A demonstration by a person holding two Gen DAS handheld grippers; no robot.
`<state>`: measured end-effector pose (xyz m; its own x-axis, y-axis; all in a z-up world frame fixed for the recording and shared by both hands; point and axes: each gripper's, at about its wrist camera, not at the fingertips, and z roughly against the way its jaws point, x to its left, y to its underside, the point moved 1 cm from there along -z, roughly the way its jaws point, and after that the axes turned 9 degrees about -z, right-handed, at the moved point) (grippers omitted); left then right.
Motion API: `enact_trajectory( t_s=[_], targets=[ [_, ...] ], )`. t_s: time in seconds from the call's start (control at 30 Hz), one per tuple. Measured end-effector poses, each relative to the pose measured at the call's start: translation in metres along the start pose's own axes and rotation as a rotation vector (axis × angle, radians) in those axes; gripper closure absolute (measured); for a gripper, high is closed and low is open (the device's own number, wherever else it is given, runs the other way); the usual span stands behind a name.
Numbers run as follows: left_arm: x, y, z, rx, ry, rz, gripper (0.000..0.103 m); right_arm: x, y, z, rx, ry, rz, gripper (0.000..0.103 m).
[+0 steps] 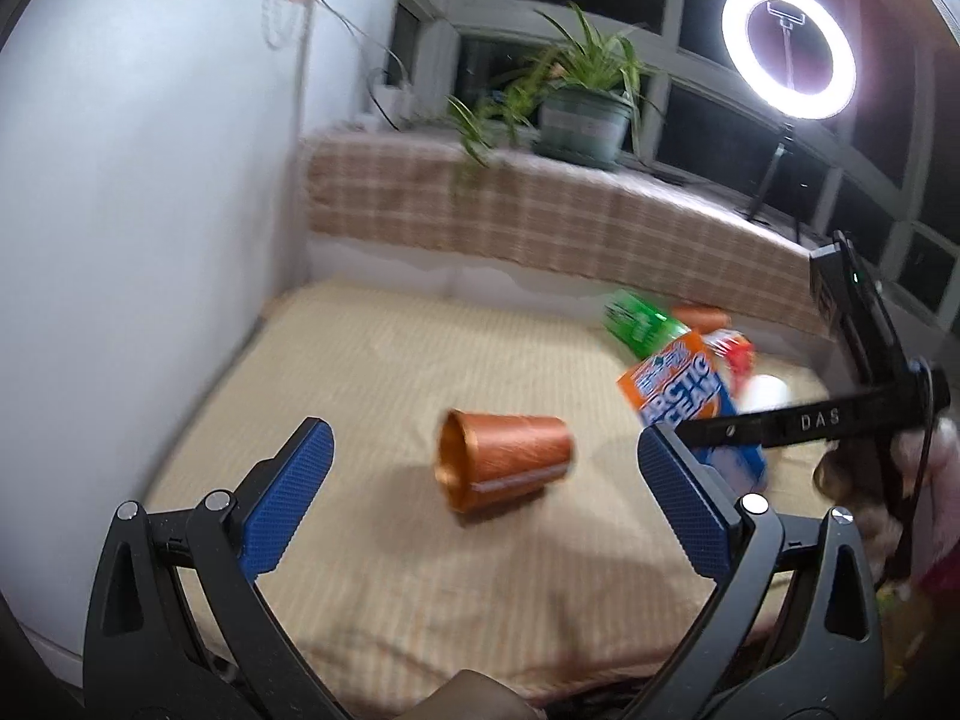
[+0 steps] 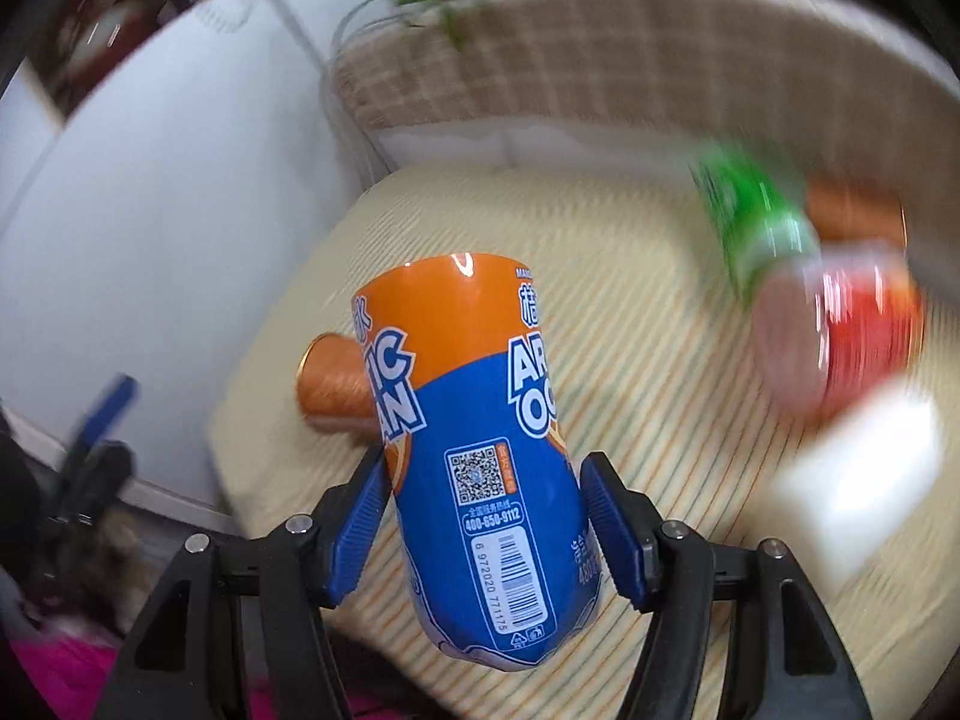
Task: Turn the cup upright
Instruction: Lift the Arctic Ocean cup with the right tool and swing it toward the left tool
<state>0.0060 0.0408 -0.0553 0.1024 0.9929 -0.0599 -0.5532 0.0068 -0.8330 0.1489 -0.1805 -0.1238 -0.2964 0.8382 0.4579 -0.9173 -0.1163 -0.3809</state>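
Observation:
A copper-orange cup lies on its side on the striped mat, its mouth turned left. My left gripper is open, with its blue pads on either side of the cup in the view and nearer to me than the cup. My right gripper is shut on an orange-and-blue Arctic Ocean bottle and holds it above the mat. The cup shows partly hidden behind that bottle. The right gripper's black body and the bottle show at the right of the left wrist view.
A green bottle, a red container, another orange object and a white object lie at the mat's far right. A white wall bounds the left. A checked ledge with a potted plant and ring light runs behind.

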Motion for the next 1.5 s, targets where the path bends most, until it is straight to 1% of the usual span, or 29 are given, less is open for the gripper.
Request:
enact_trajectory(
  t_s=[0.17, 0.27, 0.47, 0.6, 0.7, 0.73, 0.9, 1.0, 1.07, 1.17, 1.27, 1.43, 1.5],
  targets=[
    [-0.012, 0.002, -0.013, 0.049, 0.088, 0.03, 0.0, -0.038, 0.035, -0.006, 0.017, -0.1, -0.222, 0.036],
    [-0.021, 0.001, -0.02, 0.071, 0.12, 0.031, 0.0, -0.051, 0.046, -0.012, 0.019, -0.132, -0.324, 0.036],
    [-0.034, 0.002, -0.035, 0.128, 0.195, 0.051, 0.0, -0.059, 0.059, -0.021, 0.011, -0.136, -0.382, 0.034],
    [-0.036, 0.003, -0.045, 0.163, 0.235, 0.079, 0.0, -0.055, 0.057, -0.018, 0.006, -0.122, -0.372, 0.031],
    [-0.035, 0.004, -0.052, 0.187, 0.256, 0.106, 0.0, -0.058, 0.057, -0.013, -0.014, -0.119, -0.351, 0.018],
    [-0.035, 0.004, -0.054, 0.193, 0.263, 0.116, 0.0, -0.058, 0.057, -0.009, -0.024, -0.114, -0.342, 0.017],
    [-0.041, 0.004, -0.065, 0.242, 0.307, 0.15, 0.0, -0.056, 0.063, 0.022, -0.119, -0.063, -0.262, 0.017],
    [-0.048, 0.004, -0.076, 0.296, 0.372, 0.179, 0.0, -0.055, 0.074, 0.043, -0.178, -0.01, -0.218, 0.017],
    [-0.05, 0.006, -0.088, 0.353, 0.429, 0.234, 0.0, -0.057, 0.082, 0.054, -0.209, 0.024, -0.199, 0.017],
    [-0.055, 0.01, -0.103, 0.418, 0.481, 0.309, 0.002, -0.059, 0.096, 0.074, -0.261, 0.075, -0.184, 0.017],
    [-0.064, 0.012, -0.114, 0.45, 0.487, 0.333, 0.007, -0.063, 0.107, 0.087, -0.296, 0.102, -0.196, 0.017],
    [-0.069, 0.021, -0.132, 0.496, 0.5, 0.406, 0.01, -0.074, 0.118, 0.104, -0.333, 0.11, -0.229, 0.017],
    [-0.069, 0.024, -0.138, 0.508, 0.499, 0.431, 0.014, -0.077, 0.122, 0.109, -0.344, 0.117, -0.237, 0.017]
  ],
)
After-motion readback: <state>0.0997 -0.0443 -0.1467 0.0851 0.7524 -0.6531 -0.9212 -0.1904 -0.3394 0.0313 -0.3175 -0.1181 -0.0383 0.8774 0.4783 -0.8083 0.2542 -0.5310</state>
